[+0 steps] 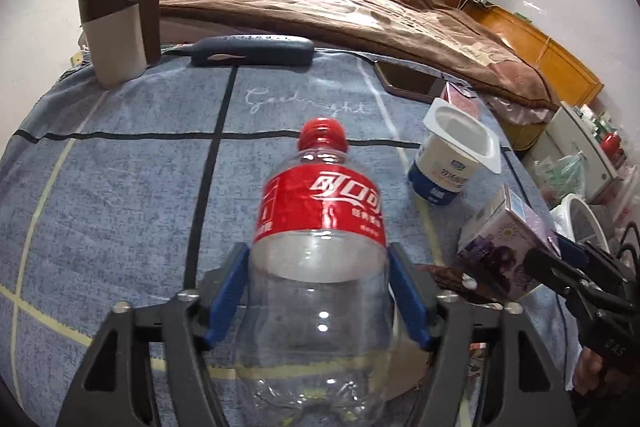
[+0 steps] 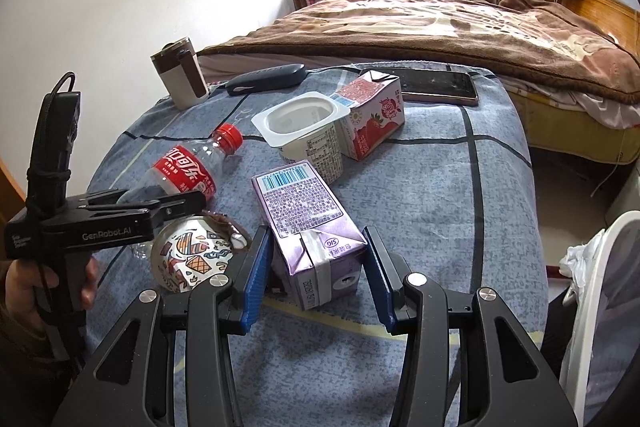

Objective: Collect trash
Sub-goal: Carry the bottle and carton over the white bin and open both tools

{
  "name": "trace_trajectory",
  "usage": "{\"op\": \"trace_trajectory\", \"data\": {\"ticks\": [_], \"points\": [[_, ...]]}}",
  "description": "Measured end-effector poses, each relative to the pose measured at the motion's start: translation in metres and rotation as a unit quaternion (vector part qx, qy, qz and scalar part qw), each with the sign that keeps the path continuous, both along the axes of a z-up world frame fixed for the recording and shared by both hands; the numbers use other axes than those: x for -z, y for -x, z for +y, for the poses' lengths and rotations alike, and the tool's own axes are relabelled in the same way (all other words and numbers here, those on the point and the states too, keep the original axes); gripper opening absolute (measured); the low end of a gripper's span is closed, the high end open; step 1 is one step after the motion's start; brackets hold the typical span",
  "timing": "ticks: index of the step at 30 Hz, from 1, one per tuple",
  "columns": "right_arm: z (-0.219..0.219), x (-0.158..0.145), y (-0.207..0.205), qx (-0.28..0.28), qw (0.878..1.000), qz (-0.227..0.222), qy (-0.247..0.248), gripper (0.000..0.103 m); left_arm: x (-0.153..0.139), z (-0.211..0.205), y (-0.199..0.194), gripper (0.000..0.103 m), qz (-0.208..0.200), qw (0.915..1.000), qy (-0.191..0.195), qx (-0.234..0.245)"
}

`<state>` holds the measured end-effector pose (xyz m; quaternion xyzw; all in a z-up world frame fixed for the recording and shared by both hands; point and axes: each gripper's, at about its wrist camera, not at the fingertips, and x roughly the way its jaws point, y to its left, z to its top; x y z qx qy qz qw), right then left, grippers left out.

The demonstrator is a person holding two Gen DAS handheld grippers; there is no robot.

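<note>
Bottle lying flat, red cap away from left hand-held gripper.

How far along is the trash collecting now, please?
Done: nothing visibly; all the trash lies on the table. In hand: the left tongs appear shut on the bottle; the right tongs stand open around the purple carton, not yet gripping. Left: yogurt cup, red carton, paper cup, presumably for the bin.
</note>
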<state>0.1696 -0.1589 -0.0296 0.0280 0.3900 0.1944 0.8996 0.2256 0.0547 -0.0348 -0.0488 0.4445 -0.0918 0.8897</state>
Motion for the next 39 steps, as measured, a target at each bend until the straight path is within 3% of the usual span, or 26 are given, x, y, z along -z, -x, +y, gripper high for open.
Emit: {"op": "trace_trajectory", "data": {"ticks": [8,19,39], "points": [[0.0,0.0,0.003,0.007,1.0,-0.003,0.001,0.047,-0.004,0.001,0.008,0.064,-0.008,0.9999,-0.001,-0.01],[-0.005,-0.01,0.015,0.022,1.0,-0.02,-0.008,0.047,-0.029,0.001,0.041,0.064,-0.053,0.9982,-0.017,-0.021],[-0.053,-0.037,0.048,0.082,0.994,-0.061,-0.032,0.047,-0.065,-0.035,0.078,0.064,-0.107,0.9942,-0.011,0.009]]}}
